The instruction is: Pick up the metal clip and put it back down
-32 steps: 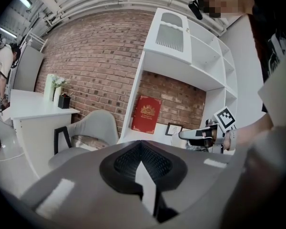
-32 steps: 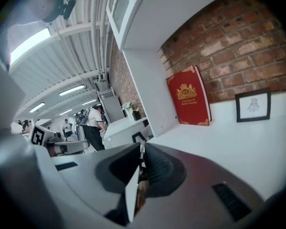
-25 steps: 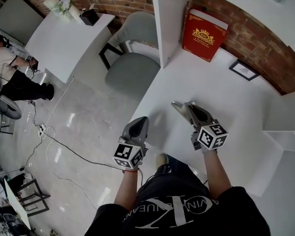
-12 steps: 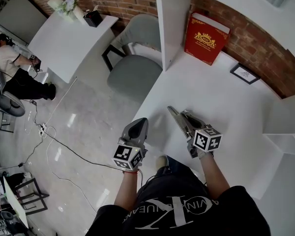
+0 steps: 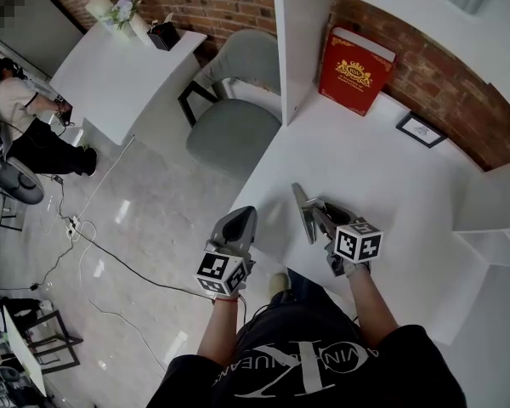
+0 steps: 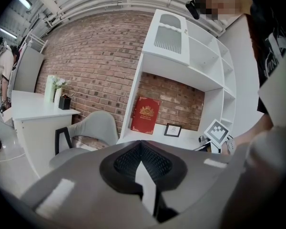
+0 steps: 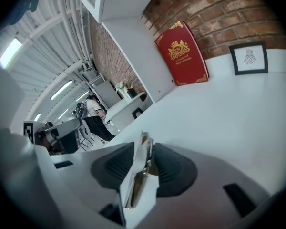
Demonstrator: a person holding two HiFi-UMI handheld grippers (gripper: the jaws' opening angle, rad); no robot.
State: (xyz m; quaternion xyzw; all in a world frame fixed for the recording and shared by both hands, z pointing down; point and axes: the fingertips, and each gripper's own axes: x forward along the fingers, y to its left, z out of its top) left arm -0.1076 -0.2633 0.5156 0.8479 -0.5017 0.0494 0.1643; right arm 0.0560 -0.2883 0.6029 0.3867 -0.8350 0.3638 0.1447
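A thin shiny metal clip point(image 7: 142, 168) stands on edge between the dark ribbed pads of my right gripper point(image 7: 144, 151). Both pads touch it while the jaws are opening. In the head view the right gripper point(image 5: 306, 215) is rolled on its side low over the white desk point(image 5: 382, 177), near the front left edge. The clip itself cannot be made out there. My left gripper point(image 5: 238, 223) is shut with nothing in it and hangs just off the desk's left edge, over the floor. Its jaws point(image 6: 142, 149) meet in the left gripper view.
A red book point(image 5: 354, 60) leans against the brick wall at the back of the desk, with a small framed picture point(image 5: 422, 129) to its right. A grey chair point(image 5: 234, 117) stands left of the desk. White shelving rises at the right. A seated person point(image 5: 17, 117) is far left.
My right gripper has rolled onto its side and drawn back a little toward me and to the left. The left gripper has stayed where it was.
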